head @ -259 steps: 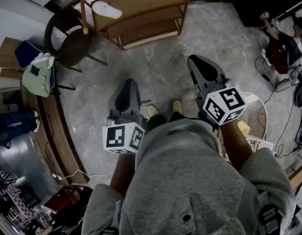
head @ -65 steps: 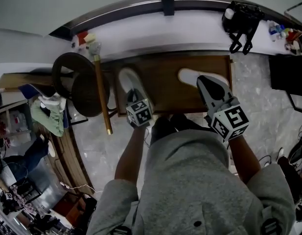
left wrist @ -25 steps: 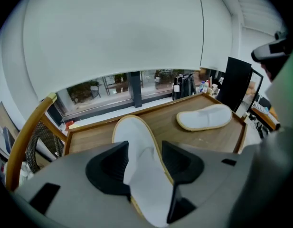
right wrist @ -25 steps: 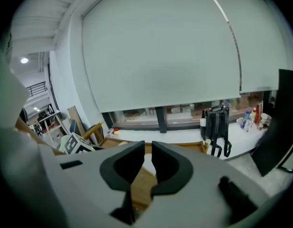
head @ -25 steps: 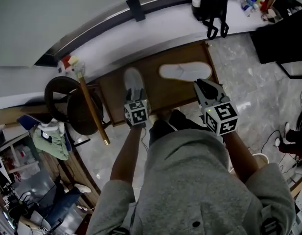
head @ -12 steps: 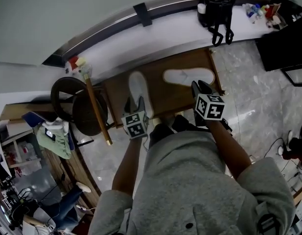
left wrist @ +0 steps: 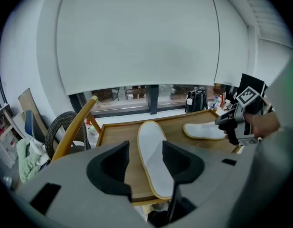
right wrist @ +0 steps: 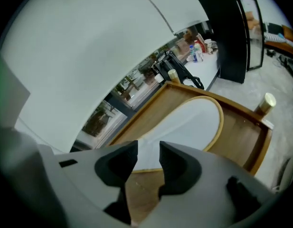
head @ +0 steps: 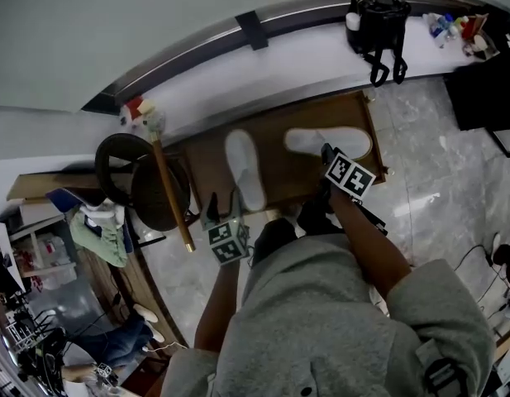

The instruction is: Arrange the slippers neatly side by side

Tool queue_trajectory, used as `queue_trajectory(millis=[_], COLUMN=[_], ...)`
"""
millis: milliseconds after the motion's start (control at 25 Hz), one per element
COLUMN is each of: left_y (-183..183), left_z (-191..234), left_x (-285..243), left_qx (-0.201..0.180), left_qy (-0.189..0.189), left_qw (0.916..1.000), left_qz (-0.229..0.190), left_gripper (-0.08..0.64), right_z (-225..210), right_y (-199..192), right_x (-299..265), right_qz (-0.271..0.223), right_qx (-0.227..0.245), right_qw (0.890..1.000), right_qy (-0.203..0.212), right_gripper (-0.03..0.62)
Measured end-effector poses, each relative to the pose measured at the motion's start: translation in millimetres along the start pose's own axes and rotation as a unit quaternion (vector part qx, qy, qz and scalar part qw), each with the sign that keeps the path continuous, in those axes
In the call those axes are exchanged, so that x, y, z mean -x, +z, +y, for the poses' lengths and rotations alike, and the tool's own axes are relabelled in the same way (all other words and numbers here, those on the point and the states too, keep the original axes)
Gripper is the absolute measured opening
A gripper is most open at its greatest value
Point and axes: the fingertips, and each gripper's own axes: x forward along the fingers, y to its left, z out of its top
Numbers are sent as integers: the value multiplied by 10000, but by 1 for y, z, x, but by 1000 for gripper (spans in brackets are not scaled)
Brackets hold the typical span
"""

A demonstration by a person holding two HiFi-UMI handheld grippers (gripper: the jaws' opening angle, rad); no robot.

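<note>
Two white flat slippers lie on a low wooden shelf (head: 205, 160). The left slipper (head: 245, 170) (left wrist: 153, 160) points straight away from me. The right slipper (head: 331, 141) (right wrist: 184, 122) (left wrist: 203, 131) lies crosswise near the shelf's right end. My left gripper (head: 224, 203) (left wrist: 145, 163) hovers open in front of the shelf's near edge, a little short of the left slipper's heel. Reaching over the shelf, my right gripper (head: 326, 152) (right wrist: 148, 161) (left wrist: 239, 122) has its jaws slightly apart at the crosswise slipper's near edge, with nothing between them.
A dark round chair (head: 147, 180) and a leaning wooden rod (head: 172, 193) stand left of the shelf. Behind runs a white sill with a black bag (head: 378, 23). A black cabinet (head: 490, 89) is at the right. A green cloth (head: 102, 230) hangs at the left.
My left gripper has drawn back from the left slipper toward me, leaving it lying lengthwise. My right gripper has moved forward to the crosswise slipper.
</note>
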Motion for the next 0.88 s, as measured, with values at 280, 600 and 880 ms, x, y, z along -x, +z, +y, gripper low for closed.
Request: queue_trajectory(millis=[280,600,880], left_y=[-17,-16,-21], left_z=[8,9,3], left_x=[8,9,1], left_qx=[106,181,284], left_qy=[182,194,92], left_qw=[9996,9994,9995], left_qz=[193,228,80], left_gripper=[215,215,215], right_z=[-14,-24,-7], right_y=[9,7,18], right_x=[-19,-29,-15], right_qz=[-441,-164,163], right_qx=[-1089,-1185,-176], right_qw=[9927,9910,9986], right_qy=[-274,-607,-474], right_gripper=[129,41,38])
